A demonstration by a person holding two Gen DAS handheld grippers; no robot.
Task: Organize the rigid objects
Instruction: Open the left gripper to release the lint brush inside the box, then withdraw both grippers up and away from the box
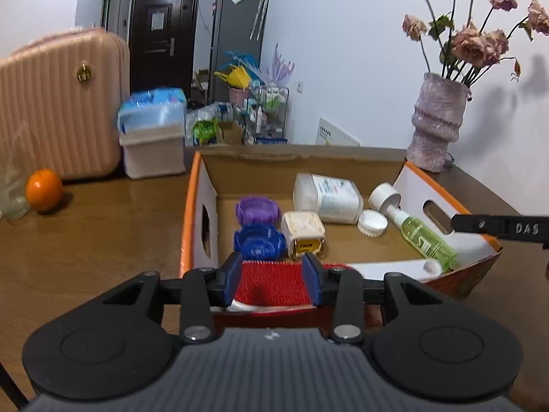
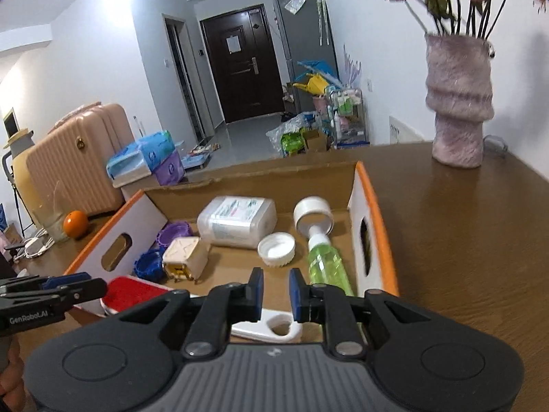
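Left hand-held gripper [image 1: 272,279] clamped on red brush [image 1: 271,283] over box [image 1: 192,206], next release inside; right hand-held gripper [image 2: 276,293] part-open, empty.

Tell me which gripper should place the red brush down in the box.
Left. The left gripper has its fingers around the red brush over the box; the right gripper is open and empty.

Left gripper [image 1: 272,279] over near edge of orange-rimmed cardboard box [image 1: 192,206], blue pads on either side of red bristled brush [image 1: 272,283]. Box on brown wooden table [image 1: 96,240]. Inside: purple ridged lid [image 1: 256,209] far of blue ridged lid [image 1: 259,241], cream square container [image 1: 303,233], white plastic jar on its side [image 1: 327,197], white screw cap [image 1: 372,223], green liquid bottle [image 1: 425,237]. Right gripper tip [image 1: 501,228] at right edge. Orange fruit [image 1: 44,189] far left.
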